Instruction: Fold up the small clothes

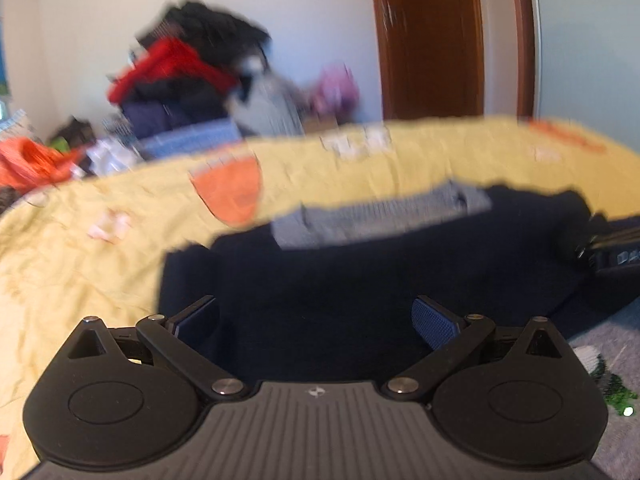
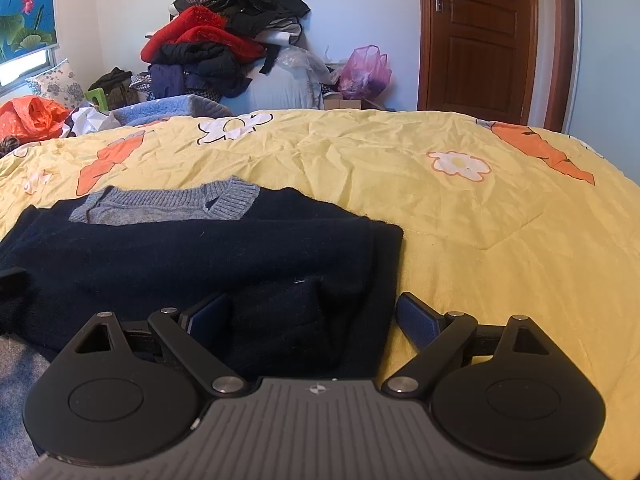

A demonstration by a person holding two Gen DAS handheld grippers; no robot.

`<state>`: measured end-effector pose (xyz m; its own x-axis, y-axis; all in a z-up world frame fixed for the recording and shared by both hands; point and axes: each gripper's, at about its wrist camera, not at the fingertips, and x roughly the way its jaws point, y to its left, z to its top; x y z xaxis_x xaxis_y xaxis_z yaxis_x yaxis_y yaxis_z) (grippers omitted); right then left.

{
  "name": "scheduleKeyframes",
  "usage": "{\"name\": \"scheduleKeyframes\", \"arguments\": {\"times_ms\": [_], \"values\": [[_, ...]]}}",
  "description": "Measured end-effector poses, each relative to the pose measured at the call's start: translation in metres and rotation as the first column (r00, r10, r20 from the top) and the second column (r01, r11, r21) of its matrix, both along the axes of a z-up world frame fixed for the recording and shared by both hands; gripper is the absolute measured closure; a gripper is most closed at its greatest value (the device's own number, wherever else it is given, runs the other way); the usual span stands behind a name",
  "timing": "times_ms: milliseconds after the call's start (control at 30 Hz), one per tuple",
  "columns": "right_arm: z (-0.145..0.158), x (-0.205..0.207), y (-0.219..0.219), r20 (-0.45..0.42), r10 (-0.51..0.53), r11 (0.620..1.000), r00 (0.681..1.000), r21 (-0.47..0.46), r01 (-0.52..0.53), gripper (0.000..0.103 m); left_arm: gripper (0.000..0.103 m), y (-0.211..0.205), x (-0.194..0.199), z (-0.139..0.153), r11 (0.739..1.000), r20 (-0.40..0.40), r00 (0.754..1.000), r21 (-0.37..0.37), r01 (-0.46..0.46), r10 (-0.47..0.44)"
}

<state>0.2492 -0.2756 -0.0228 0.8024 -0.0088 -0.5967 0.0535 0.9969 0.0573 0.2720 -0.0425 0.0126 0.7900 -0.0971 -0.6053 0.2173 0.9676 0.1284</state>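
A dark navy sweater (image 2: 192, 248) with a grey ribbed collar (image 2: 168, 206) lies partly folded on the yellow bedspread (image 2: 460, 216). In the left wrist view, which is blurred, the same sweater (image 1: 360, 276) fills the middle, collar (image 1: 380, 216) at its far edge. My left gripper (image 1: 316, 320) is open, just above the sweater's near part. My right gripper (image 2: 312, 320) is open, its jaws straddling a folded navy sleeve end (image 2: 280, 320) at the sweater's right near corner. The right gripper's black body (image 1: 616, 252) shows at the right edge of the left wrist view.
A pile of red, black and navy clothes (image 2: 216, 40) stands against the far wall. A pink plastic bag (image 2: 366, 70) and an orange bag (image 2: 32, 116) lie beyond the bed. A brown door (image 2: 480, 36) is at the back right. Grey patterned cloth (image 1: 608, 380) lies at the near right.
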Motion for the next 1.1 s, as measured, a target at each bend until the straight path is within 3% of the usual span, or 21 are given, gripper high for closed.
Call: {"name": "scheduleKeyframes", "arguments": {"times_ms": [33, 167, 267, 367, 400, 467, 533, 600, 733, 800, 867, 967, 1100], "values": [[0.0, -0.001, -0.001, 0.001, 0.001, 1.0, 1.0, 0.004, -0.001, 0.012, 0.0, 0.001, 0.007, -0.003, 1.0, -0.033, 0.999, -0.001, -0.002, 0.002], [0.001, -0.001, -0.003, 0.001, 0.012, 1.0, 1.0, 0.017, -0.012, 0.009, 0.0, 0.026, 0.021, -0.011, 0.989, -0.099, 0.995, -0.145, -0.008, -0.006], [0.001, -0.001, -0.005, 0.003, 0.019, 0.999, 1.0, 0.032, -0.019, 0.008, 0.0, 0.033, 0.019, -0.015, 0.989, -0.076, 0.997, -0.151, 0.001, -0.012], [0.002, -0.005, -0.012, 0.023, 0.011, 0.997, 1.0, 0.08, -0.013, 0.01, 0.0, 0.03, 0.02, -0.009, 0.994, -0.07, 0.998, -0.109, -0.011, 0.004], [0.003, -0.01, -0.019, 0.042, -0.012, 0.994, 0.999, 0.113, 0.008, 0.017, 0.0, 0.03, 0.016, -0.006, 0.996, -0.061, 0.998, -0.086, -0.021, 0.016], [0.009, -0.025, -0.03, 0.076, -0.112, 0.984, 0.991, 0.149, 0.1, 0.018, 0.0, 0.031, 0.004, 0.002, 0.999, -0.03, 0.999, -0.039, -0.037, 0.036], [0.018, -0.043, -0.029, 0.127, -0.143, 0.983, 0.982, 0.136, 0.126, 0.018, 0.0, 0.037, -0.009, 0.009, 0.998, -0.005, 1.0, -0.058, -0.01, 0.01], [0.029, -0.054, -0.018, 0.157, -0.073, 0.993, 0.985, 0.104, 0.057, 0.017, 0.0, 0.039, -0.015, 0.011, 0.997, -0.015, 1.0, -0.074, 0.017, -0.018], [0.038, -0.046, 0.027, 0.127, 0.124, 0.992, 0.984, -0.038, -0.12, 0.013, 0.0, 0.03, -0.015, -0.003, 0.998, -0.028, 0.998, 0.028, 0.053, -0.052], [0.031, -0.032, 0.043, 0.049, 0.177, 0.983, 0.983, -0.069, -0.173, 0.011, 0.0, 0.039, -0.011, -0.005, 0.998, -0.049, 0.998, -0.034, 0.047, -0.048], [0.015, -0.018, 0.049, -0.055, 0.184, 0.98, 0.981, -0.07, -0.187, 0.005, 0.0, 0.05, -0.006, -0.007, 0.993, -0.083, 0.996, -0.112, 0.029, -0.039], [0.011, -0.025, 0.057, -0.019, 0.19, 0.973, 0.982, -0.126, -0.191, 0.004, 0.0, 0.052, -0.02, 0.001, 0.994, -0.076, 0.997, -0.105, -0.03, 0.022], [0.017, -0.059, 0.065, -0.028, 0.189, 0.98, 0.982, -0.061, -0.191, 0.003, 0.0, 0.047, -0.058, 0.006, 0.994, -0.078, 0.997, -0.107, -0.025, 0.016]]}}
